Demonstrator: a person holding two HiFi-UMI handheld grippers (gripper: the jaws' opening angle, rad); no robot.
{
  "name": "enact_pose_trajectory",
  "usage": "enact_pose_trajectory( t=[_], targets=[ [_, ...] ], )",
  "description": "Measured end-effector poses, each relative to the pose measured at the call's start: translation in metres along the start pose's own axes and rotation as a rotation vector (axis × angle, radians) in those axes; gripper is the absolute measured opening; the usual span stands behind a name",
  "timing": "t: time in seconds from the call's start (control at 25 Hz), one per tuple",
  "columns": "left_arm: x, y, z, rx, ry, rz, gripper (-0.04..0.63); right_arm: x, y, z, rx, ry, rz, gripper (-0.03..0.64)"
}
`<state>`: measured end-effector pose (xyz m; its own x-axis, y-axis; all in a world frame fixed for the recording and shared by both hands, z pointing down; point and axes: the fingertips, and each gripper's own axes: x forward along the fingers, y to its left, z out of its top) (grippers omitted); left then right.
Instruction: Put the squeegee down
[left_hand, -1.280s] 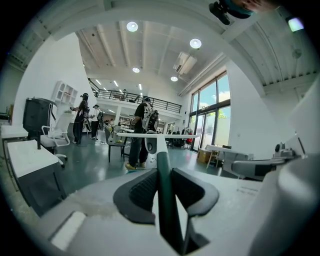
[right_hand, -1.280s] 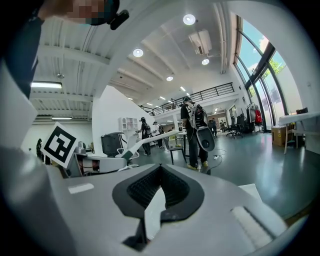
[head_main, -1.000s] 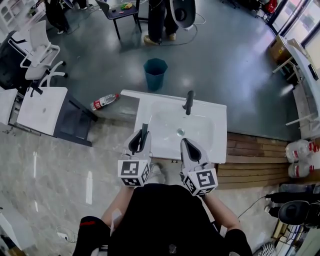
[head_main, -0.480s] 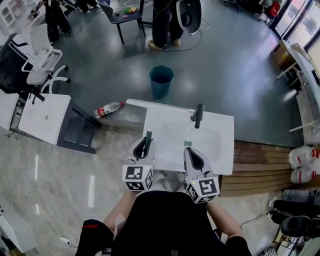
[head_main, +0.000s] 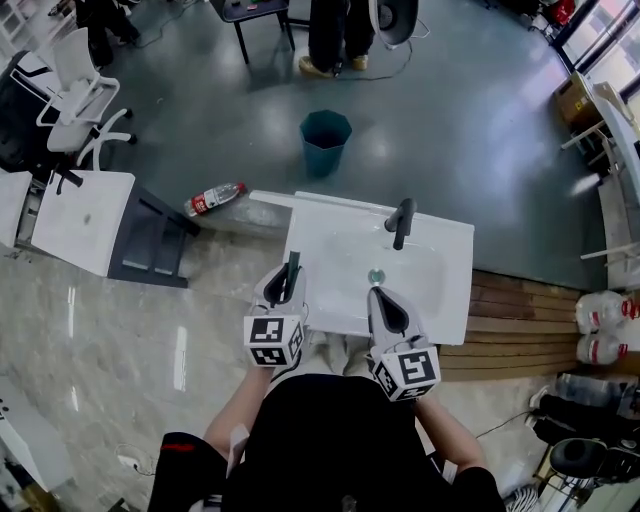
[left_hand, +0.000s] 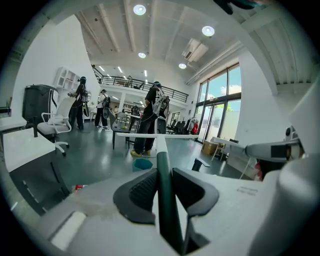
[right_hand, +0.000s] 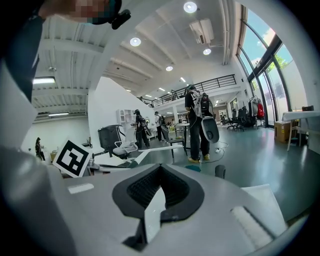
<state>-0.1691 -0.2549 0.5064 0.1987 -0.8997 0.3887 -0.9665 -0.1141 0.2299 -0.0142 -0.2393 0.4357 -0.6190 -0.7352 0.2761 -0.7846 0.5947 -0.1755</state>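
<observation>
Clamping the squeegee (left_hand: 164, 200) by its handle, the left gripper (head_main: 288, 283) hangs at the sink's (head_main: 445, 305) 8 o'clock edge, seemingly for set-down, while the right gripper (head_main: 386, 305) idles, jaws together.

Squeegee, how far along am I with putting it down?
Done: nothing that shows, since the squeegee is not set down yet. In hand: the left gripper has its jaws clamped on the dark handle, by the front left edge of the white washbasin. The right gripper is shut and empty. Left: lower the squeegee onto a surface, open the jaws and pull away.
</observation>
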Motion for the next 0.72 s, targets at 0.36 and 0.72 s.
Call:
enact_pose_trajectory(
  t=[0.36,0.72],
  targets=[
    [0.026,0.012,-0.033,-0.019,0.069,0.045,0.106,0.01,-0.016,-0.012,0.007,0.051,0.009,0.002],
    [0.059,0.022,-0.066,-0.037,0.146,0.066,0.106,0.021,-0.032,-0.022,0.027,0.093,0.013,0.002]
  ],
)
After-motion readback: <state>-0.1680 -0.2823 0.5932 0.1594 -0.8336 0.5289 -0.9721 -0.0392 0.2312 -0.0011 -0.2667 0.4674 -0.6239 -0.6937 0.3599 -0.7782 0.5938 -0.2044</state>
